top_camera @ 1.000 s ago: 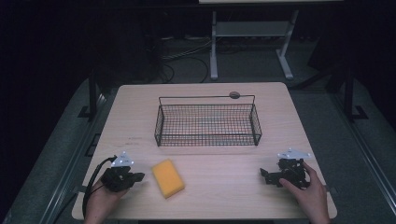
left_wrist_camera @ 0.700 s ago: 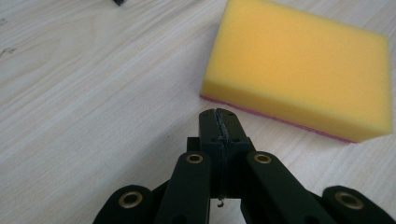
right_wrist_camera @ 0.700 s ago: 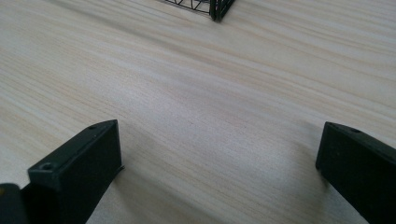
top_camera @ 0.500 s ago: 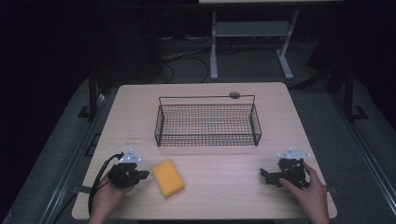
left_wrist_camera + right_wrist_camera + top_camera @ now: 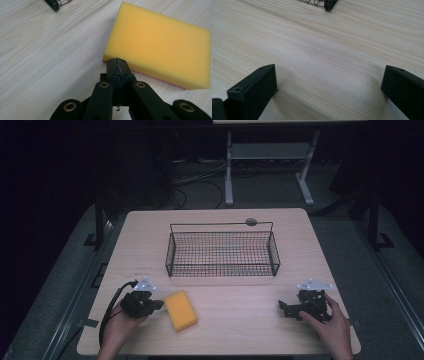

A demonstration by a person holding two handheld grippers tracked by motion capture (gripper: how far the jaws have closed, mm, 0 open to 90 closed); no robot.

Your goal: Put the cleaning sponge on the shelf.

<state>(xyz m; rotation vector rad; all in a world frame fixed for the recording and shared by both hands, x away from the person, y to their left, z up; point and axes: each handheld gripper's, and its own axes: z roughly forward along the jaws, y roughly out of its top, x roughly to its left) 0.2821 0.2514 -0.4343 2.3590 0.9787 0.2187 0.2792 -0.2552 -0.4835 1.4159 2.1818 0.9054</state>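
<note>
Nearing sponge (image 5: 160, 47), closed left gripper (image 5: 117, 65)

On the table (image 5: 300, 245), the wire basket (image 5: 222, 251) stands toward the far middle, with a small round fitting (image 5: 251, 222) just behind its back rim. The sponge (image 5: 180, 310) lies on the near side, before the basket's left end. The left gripper (image 5: 159, 304) sits just left of the sponge, its tip at the sponge's edge. The right gripper (image 5: 284, 308) rests near the right front corner, well apart from both
</note>
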